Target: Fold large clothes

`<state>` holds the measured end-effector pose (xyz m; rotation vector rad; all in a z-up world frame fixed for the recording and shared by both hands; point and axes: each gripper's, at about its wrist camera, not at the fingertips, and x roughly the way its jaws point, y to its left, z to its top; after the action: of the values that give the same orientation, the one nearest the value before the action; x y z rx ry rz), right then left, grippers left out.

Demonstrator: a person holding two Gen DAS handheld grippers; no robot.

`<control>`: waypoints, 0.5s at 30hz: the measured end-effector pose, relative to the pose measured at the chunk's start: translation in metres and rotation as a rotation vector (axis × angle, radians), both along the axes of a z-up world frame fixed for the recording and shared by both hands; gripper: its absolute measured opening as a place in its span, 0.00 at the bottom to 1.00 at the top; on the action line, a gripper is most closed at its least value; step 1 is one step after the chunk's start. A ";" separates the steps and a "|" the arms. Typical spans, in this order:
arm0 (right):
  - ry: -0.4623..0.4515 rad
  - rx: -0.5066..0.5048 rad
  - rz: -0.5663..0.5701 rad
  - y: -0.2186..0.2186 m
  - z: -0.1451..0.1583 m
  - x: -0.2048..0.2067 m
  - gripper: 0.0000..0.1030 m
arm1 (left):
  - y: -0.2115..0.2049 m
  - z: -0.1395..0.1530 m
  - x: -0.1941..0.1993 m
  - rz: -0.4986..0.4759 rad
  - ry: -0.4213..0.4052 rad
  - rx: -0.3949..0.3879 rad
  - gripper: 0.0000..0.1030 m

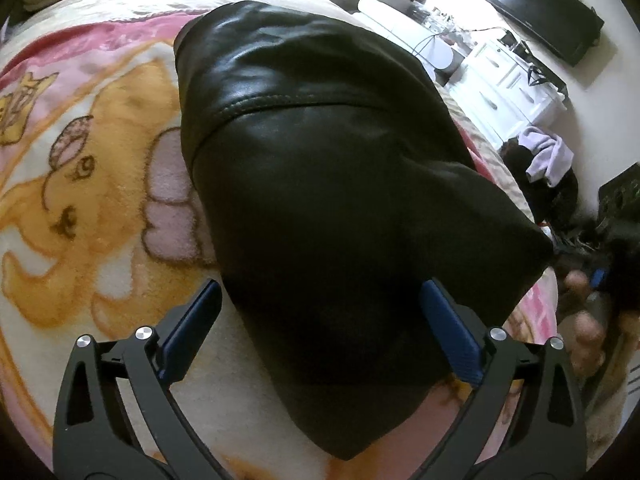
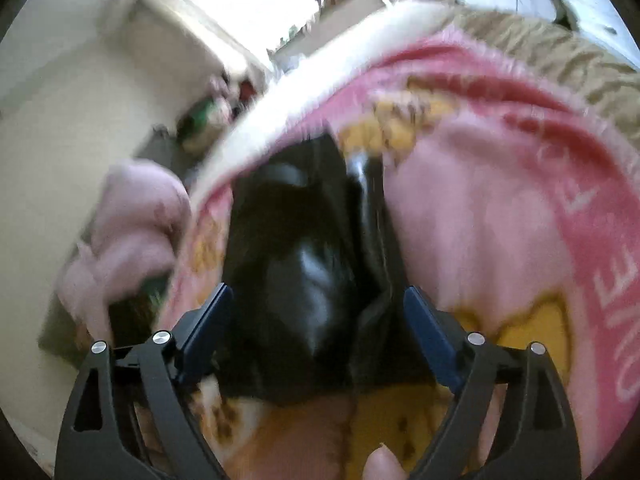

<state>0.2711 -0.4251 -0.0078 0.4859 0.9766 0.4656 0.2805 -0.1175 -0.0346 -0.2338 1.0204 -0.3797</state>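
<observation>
A black leather garment (image 1: 320, 184) lies folded on a pink and orange cartoon blanket (image 1: 92, 200) on a bed. My left gripper (image 1: 320, 320) is open, its blue pads on either side of the garment's near end, above it. In the blurred right wrist view the same black garment (image 2: 308, 280) lies on the blanket (image 2: 480, 220). My right gripper (image 2: 316, 328) is open and straddles the garment's near edge.
The bed's right edge drops to a floor with a dark clothes pile and a lilac cloth (image 1: 548, 156). A white dresser (image 1: 504, 80) and a black screen (image 1: 548, 20) stand beyond. A pink bundle (image 2: 132, 224) sits left of the bed.
</observation>
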 end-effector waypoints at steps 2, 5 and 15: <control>-0.001 0.021 0.007 0.001 -0.007 -0.001 0.26 | 0.001 0.000 -0.001 -0.001 0.006 -0.009 0.91; -0.035 0.056 0.018 -0.008 0.000 -0.012 0.21 | 0.002 0.001 -0.004 -0.012 0.002 -0.017 0.91; -0.001 -0.063 -0.044 -0.014 -0.029 -0.004 0.73 | 0.000 -0.012 -0.003 -0.011 0.032 -0.044 0.92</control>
<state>0.2670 -0.4388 -0.0369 0.4490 0.9753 0.3944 0.2775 -0.1172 -0.0465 -0.2750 1.0463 -0.4094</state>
